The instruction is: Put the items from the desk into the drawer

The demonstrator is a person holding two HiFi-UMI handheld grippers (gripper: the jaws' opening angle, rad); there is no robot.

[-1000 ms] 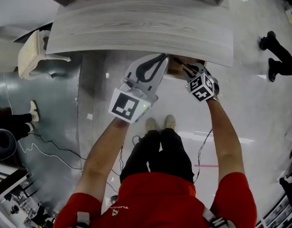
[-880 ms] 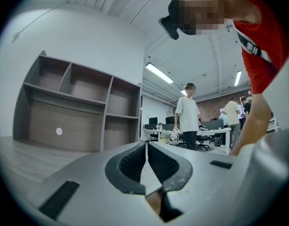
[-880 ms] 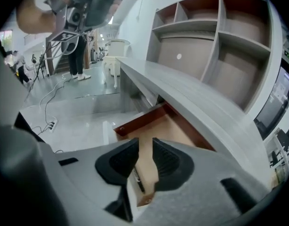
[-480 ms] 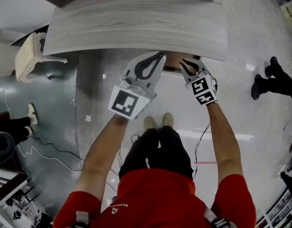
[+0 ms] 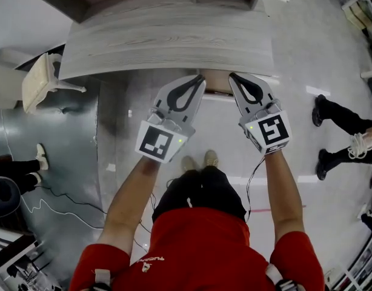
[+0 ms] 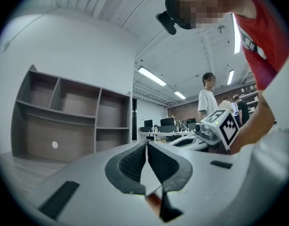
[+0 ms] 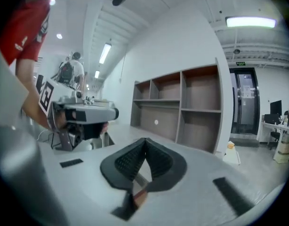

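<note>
The grey wood desk (image 5: 174,35) spans the top of the head view, and no loose item shows on it. Below its front edge a strip of the brown drawer (image 5: 217,82) shows between my two grippers. My left gripper (image 5: 202,76) is held level at the desk edge, shut and empty; its pads meet at the tip (image 6: 147,143). Beside it, my right gripper (image 5: 231,76) is also level. Its jaws have just been closing and are now shut with nothing between them (image 7: 145,139). Each gripper view shows the other gripper alongside.
A shelf unit (image 6: 64,117) with empty compartments stands at the back of the desk. Bystanders' legs (image 5: 337,120) are on the floor at the right. A cream chair (image 5: 37,80) and floor cables (image 5: 46,193) lie to the left.
My right gripper has come up out of the drawer to desk-edge height, turned level and shut its jaws. The left gripper has risen a little.
</note>
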